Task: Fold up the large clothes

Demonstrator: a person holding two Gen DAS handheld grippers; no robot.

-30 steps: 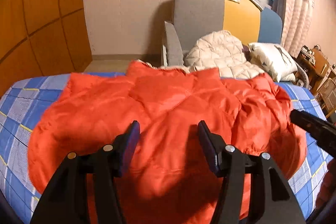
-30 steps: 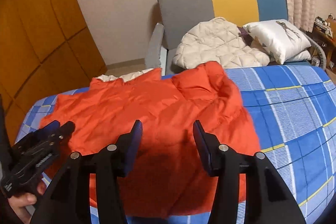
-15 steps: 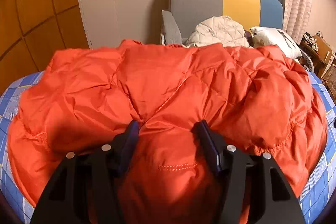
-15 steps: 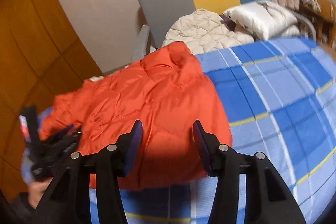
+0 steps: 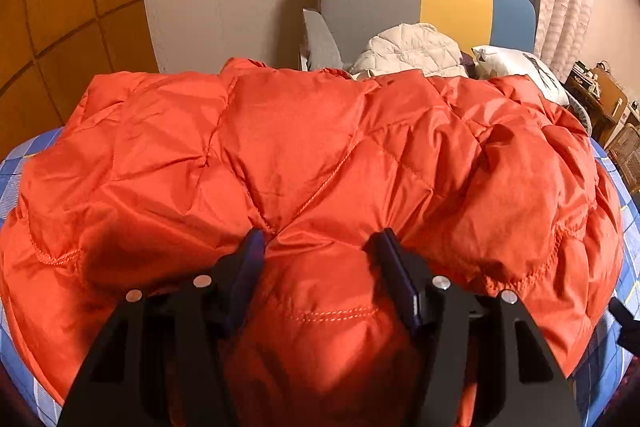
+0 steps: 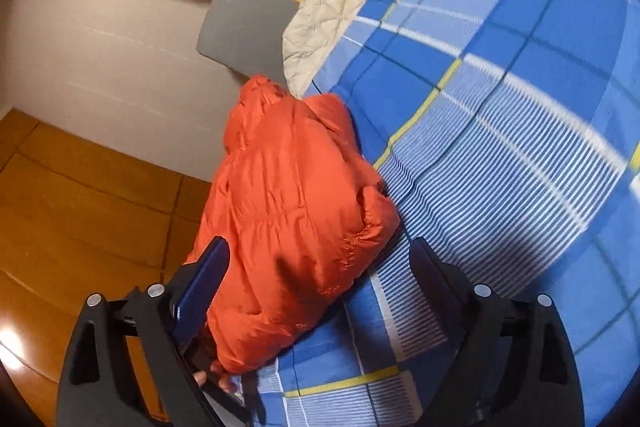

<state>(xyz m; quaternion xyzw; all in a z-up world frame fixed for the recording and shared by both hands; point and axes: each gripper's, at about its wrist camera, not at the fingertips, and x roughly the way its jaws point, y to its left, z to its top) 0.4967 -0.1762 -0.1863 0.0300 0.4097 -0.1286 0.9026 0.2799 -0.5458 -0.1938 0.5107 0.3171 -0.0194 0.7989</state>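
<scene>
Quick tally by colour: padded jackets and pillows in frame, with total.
Orange down jacket: 1
Cream quilted jacket: 1
White pillow: 1
Total: 3

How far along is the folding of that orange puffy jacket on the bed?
Early. The orange jacket lies bunched on the blue checked bedspread, with no neat fold showing. The left gripper straddles a puffed ridge of it; the right gripper, jaws just opened wide, reaches around the jacket's end. Gripping and every fold remain.
</scene>
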